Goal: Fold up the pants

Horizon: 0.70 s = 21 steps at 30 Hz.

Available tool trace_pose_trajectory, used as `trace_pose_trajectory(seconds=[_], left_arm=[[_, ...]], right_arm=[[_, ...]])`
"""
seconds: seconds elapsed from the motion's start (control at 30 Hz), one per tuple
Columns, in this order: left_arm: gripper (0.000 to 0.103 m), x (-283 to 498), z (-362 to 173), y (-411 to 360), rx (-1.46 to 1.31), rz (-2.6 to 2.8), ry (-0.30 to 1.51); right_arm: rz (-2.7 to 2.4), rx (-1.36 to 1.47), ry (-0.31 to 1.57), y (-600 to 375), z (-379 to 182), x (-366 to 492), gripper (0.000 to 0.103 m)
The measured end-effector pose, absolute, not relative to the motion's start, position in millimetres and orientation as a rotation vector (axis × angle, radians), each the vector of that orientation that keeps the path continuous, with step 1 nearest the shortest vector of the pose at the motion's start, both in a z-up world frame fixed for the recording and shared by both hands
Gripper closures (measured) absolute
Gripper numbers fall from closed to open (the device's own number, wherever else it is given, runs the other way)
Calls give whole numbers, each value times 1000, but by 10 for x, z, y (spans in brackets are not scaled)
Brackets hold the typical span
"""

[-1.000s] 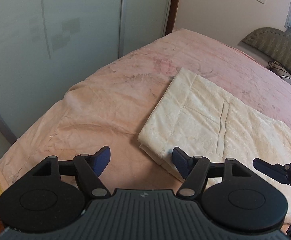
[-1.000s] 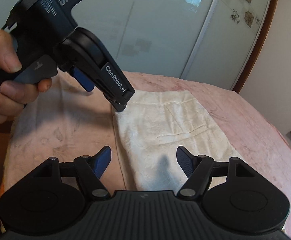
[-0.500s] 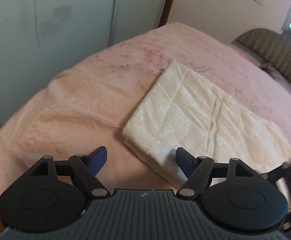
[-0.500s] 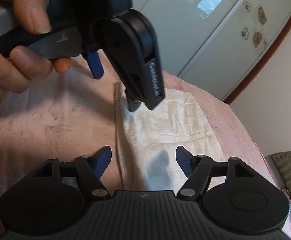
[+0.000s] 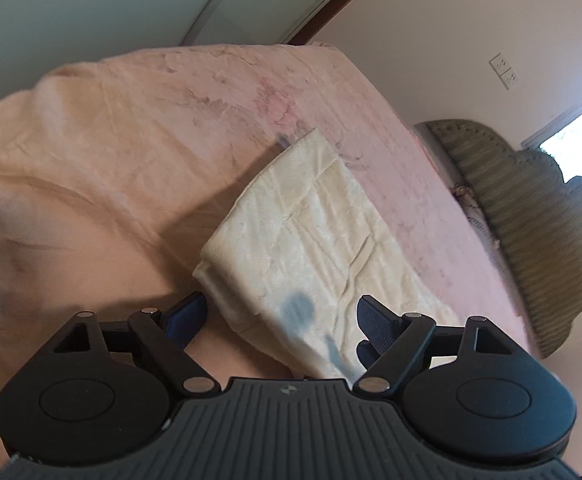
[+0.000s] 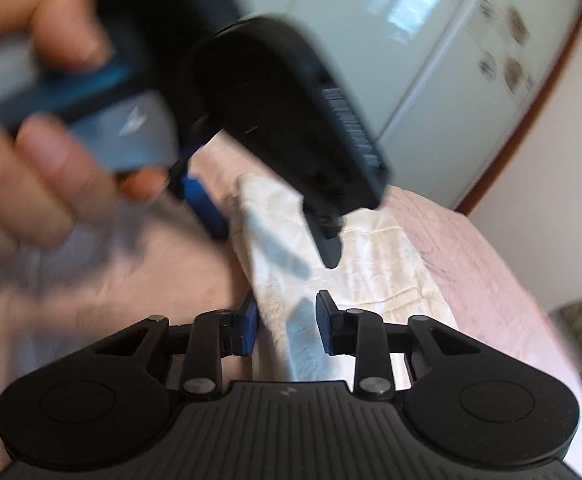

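The cream pants (image 5: 311, 248) lie folded in a flat rectangle on the pink bedspread (image 5: 131, 152); they also show in the right wrist view (image 6: 371, 264). My left gripper (image 5: 281, 314) is open and empty, low over the near corner of the pants. In the right wrist view the left gripper (image 6: 275, 236) hangs blurred over the pants' edge, held by a hand (image 6: 31, 168). My right gripper (image 6: 287, 324) has its jaws partly closed with a gap, with nothing between them, above the near end of the pants.
Sliding wardrobe doors (image 5: 91, 4) stand behind the bed. A green padded headboard (image 5: 531, 220) is at the right. A wall with sockets (image 5: 505, 72) and a window lie beyond.
My left gripper has tilted and moved lower toward the pants' corner. My right gripper's jaws have narrowed from wide open. Both views are blurred by motion.
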State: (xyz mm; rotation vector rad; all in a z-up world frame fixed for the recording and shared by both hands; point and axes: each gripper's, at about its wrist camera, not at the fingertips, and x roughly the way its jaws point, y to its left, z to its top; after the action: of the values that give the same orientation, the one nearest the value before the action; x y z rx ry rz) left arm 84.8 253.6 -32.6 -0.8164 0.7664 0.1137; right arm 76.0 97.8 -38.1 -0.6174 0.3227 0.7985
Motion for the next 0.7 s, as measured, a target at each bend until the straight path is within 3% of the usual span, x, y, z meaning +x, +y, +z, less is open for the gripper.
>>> trace_pose_trajectory(seconds=[0.27,0.43,0.7], left_arm=[[21,1130,-381,2554,-878,109,754],[22,1231,-337,2481,-791,133,760],[27,1356,-275,2199,-524,199,784]], right_arm=[[945,-327,530,686,-145,1040,73],[944,-81,564,254,74,1279,73],[809,-184,714,400,-277,1617,73]])
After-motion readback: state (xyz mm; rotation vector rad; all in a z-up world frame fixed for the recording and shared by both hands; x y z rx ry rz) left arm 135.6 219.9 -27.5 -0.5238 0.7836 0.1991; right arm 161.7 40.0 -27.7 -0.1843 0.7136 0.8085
